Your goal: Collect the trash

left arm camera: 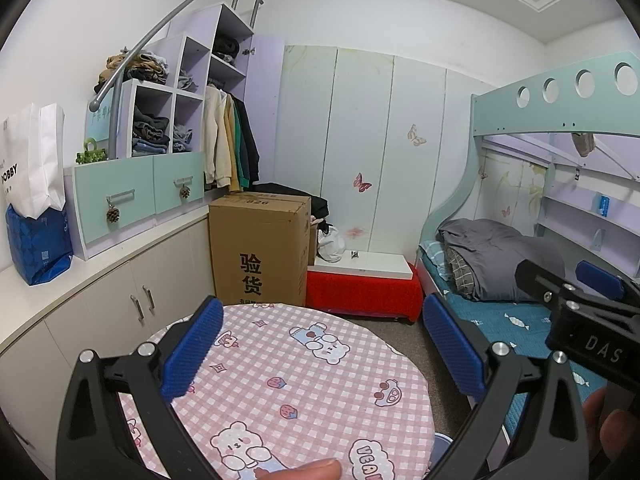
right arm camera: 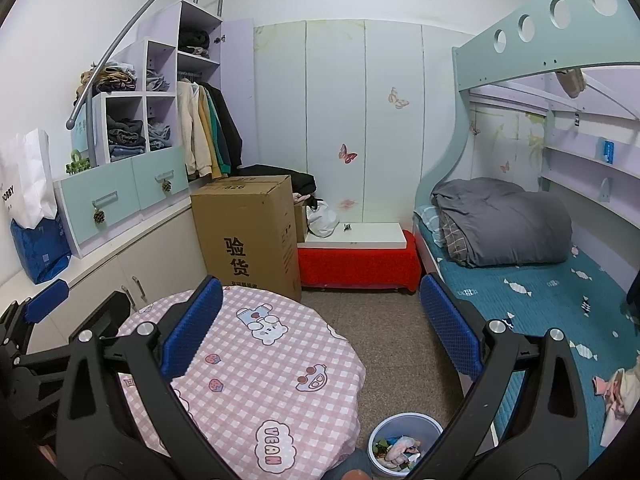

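Hovering over the round checked bench (right arm camera: 256,364), both the left claw (left arm camera: 320,356) and the right claw (right arm camera: 320,332) gape wide, holding nothing. The trash bin (right arm camera: 404,446), with scraps inside, stands on the floor below the right claw, between bench edge and bed (right arm camera: 540,292).

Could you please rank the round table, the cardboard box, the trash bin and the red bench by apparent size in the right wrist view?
1. Round table, nearest the camera, so inflated.
2. Cardboard box.
3. Red bench, close to the box.
4. Trash bin, partly hidden.
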### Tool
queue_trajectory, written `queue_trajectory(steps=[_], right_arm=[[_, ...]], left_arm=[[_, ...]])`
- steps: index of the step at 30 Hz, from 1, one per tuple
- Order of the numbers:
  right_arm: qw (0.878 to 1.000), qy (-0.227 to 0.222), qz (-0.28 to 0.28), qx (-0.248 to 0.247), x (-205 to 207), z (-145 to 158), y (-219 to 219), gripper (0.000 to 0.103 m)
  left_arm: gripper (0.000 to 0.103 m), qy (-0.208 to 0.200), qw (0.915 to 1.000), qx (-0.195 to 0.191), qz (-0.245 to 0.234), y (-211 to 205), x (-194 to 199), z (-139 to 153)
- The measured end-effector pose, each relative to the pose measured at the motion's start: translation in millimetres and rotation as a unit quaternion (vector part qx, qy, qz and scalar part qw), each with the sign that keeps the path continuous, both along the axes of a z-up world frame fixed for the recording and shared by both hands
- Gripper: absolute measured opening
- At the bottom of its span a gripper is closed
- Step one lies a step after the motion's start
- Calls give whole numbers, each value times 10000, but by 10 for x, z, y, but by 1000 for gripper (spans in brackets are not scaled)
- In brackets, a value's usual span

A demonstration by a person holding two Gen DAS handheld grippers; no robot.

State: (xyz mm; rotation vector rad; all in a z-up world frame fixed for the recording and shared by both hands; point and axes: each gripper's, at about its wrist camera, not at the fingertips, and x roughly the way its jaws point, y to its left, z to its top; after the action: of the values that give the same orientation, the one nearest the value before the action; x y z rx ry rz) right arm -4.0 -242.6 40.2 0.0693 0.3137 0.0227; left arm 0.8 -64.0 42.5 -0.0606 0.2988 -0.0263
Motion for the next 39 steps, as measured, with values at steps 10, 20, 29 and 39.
queue_trajectory(steps=[10, 20, 29, 39], right_arm=[[10000, 34, 41, -42, 71, -3, 7, 97], [10000, 48, 19, -54, 111, -35, -91, 97], [10000, 48, 2, -43, 102, -40, -140, 97], [10000, 44, 9, -57, 97, -38, -158, 97]], left_arm=[[98, 48, 10000, -34, 57, 52, 43, -94], [98, 49, 10000, -54, -57, 7, 57, -71], [98, 96, 10000, 9, 13, -63, 41, -64], [98, 105, 9999, -5, 7, -74, 38, -53]])
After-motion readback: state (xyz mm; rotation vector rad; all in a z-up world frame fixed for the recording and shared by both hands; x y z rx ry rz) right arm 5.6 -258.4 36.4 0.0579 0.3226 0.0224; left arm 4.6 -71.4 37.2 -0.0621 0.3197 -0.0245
